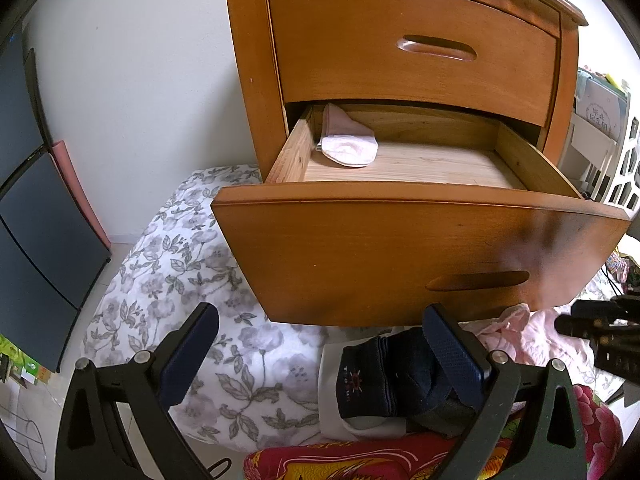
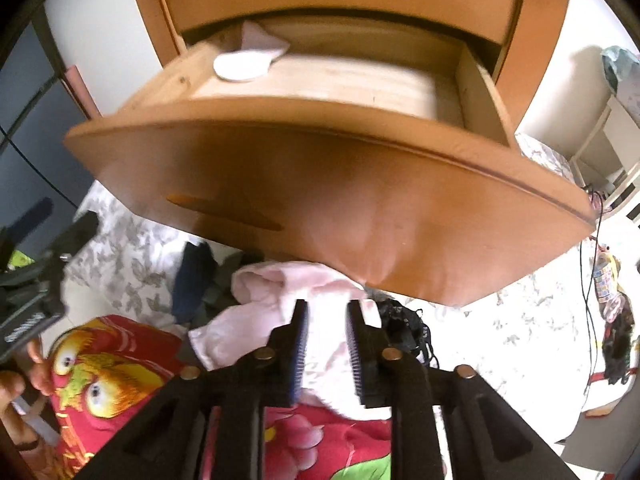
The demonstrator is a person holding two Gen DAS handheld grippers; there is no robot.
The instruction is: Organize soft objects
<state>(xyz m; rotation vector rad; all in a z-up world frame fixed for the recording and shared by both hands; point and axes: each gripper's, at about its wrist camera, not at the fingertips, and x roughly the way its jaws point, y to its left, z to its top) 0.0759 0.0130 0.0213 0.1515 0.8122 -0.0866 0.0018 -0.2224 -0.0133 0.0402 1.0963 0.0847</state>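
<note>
A wooden nightstand has its lower drawer (image 1: 400,248) pulled open, also shown in the right wrist view (image 2: 320,184). A pink-and-white sock (image 1: 348,142) lies in its back left corner (image 2: 244,64). My left gripper (image 1: 320,344) is open and empty above the bed; dark navy socks (image 1: 384,376) lie by its right finger. My right gripper (image 2: 326,328) hangs over a pink garment (image 2: 288,304) below the drawer front, jaws narrowly apart with pink cloth between them; grip unclear.
The bed has a grey floral sheet (image 1: 180,264) and a red patterned quilt (image 2: 112,364). A black lacy item (image 2: 404,328) lies right of the pink garment. A dark cabinet (image 1: 36,216) stands at left, white shelves (image 1: 600,148) at right.
</note>
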